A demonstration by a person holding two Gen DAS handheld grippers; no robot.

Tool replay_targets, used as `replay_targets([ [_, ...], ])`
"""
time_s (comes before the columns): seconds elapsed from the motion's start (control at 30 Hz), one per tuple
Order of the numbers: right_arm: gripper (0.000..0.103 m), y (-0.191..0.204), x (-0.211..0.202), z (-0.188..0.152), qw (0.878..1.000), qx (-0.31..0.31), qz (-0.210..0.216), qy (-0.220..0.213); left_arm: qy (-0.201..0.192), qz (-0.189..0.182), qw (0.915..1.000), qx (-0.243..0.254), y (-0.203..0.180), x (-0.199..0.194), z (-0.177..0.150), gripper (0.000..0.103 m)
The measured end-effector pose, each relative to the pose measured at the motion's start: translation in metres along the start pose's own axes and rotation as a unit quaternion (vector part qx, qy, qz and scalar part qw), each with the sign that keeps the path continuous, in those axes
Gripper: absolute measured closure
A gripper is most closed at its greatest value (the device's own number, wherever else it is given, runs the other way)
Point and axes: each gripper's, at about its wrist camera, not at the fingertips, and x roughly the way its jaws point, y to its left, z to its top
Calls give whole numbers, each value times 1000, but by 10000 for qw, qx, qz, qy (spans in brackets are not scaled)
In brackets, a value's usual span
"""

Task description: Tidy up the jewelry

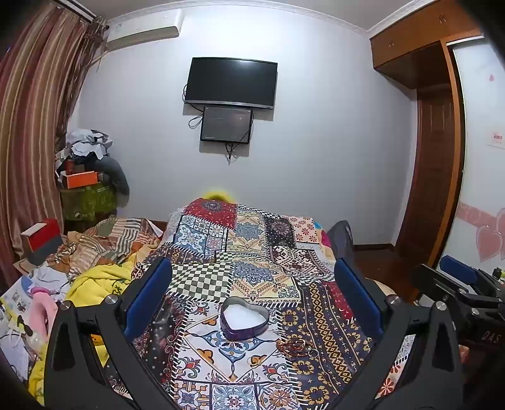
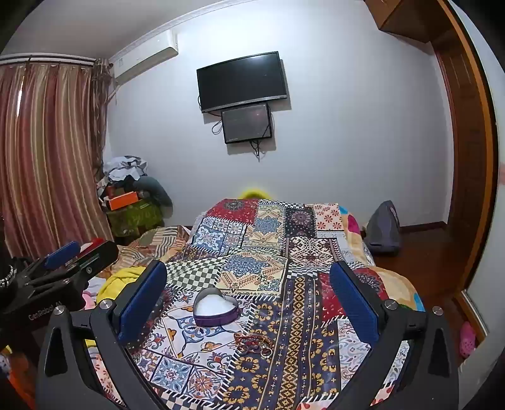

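Left wrist view — both grippers (image 1: 252,290) (image 2: 249,288) hung spread wide above the quilt (image 1: 208,277); heart tin (image 1: 244,318) sat mid-bed, bangles (image 1: 295,347) just beside.

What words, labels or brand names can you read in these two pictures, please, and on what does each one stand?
"GenRobot AI": on the black body of the left gripper, seen in the right wrist view; the last letters are only partly legible.
"DAS": on the black body of the right gripper, seen in the left wrist view.
Red print on the white wall sticker: too blurred to read.
Marking on the air conditioner: too small to read.
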Motion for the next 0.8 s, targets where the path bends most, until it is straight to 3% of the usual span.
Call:
replay_targets([
  [0.8, 1, 0, 0, -1, 10000, -16, -2, -22, 39, -77, 9999, 66, -2, 2, -3, 0],
])
